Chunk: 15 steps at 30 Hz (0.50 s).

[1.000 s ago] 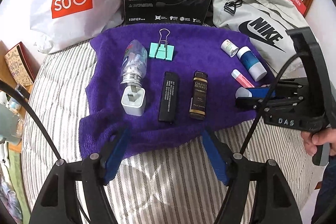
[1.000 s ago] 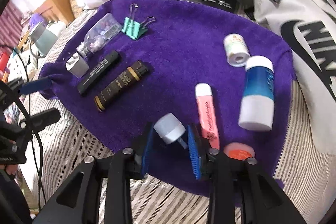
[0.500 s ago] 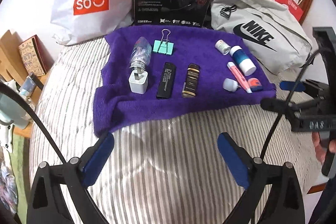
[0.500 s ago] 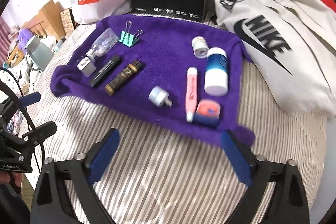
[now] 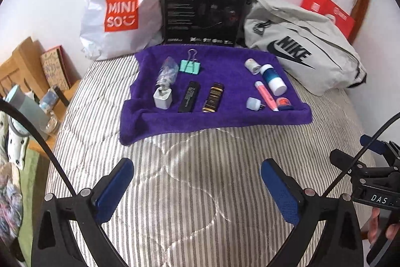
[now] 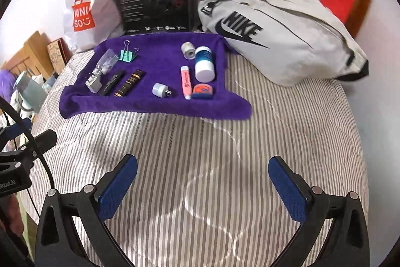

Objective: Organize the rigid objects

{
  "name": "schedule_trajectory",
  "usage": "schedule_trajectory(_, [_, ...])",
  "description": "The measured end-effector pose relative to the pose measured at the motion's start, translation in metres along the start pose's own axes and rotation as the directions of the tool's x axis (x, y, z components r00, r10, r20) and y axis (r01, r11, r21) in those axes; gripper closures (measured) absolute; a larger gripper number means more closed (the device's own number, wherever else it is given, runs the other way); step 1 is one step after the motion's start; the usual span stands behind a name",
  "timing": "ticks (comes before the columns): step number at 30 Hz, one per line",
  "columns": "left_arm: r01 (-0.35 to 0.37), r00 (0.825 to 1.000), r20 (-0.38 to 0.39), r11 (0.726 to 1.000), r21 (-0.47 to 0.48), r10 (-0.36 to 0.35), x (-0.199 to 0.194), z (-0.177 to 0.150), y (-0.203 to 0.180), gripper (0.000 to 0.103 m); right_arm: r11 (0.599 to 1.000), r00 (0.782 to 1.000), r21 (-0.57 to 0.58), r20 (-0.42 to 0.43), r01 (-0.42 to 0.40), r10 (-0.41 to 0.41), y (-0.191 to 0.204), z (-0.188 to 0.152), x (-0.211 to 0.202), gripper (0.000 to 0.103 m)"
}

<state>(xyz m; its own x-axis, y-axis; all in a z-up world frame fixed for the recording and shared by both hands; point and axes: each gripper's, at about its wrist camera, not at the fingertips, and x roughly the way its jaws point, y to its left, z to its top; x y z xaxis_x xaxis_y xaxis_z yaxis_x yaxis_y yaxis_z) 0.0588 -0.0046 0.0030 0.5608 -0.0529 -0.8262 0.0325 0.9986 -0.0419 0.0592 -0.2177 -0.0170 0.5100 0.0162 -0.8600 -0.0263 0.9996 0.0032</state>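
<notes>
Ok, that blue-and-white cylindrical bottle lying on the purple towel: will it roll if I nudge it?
Probably. The blue-and-white cylindrical bottle lies on its side, so a sideways nudge would likely roll it, though the purple towel may slow it. Its body looks smooth and rigid, possibly slippery in the pads. The small white roll sits close beside it and may get bumped.

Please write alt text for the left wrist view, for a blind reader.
A purple towel on a striped bed holds small items in rows, among them a charger and a binder clip. The left gripper hovers before it, jaws open and empty.
</notes>
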Motion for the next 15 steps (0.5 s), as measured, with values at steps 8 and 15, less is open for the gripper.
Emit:
schedule_trajectory(8, [0.011,1.000,0.013,0.999,0.037,-0.012,-0.011,0.000,-0.011,0.000,1.000,1.000,0.007,0.021,0.011,-0.011,0.001,-0.003,-0.017,0.000])
schedule_trajectory(15, [-0.009,1.000,0.018,0.999,0.049,0.008,-0.014,0.001,-0.014,0.000,1.000,1.000,-0.002,0.015,0.014,-0.013,0.003,-0.001,-0.017,0.000])
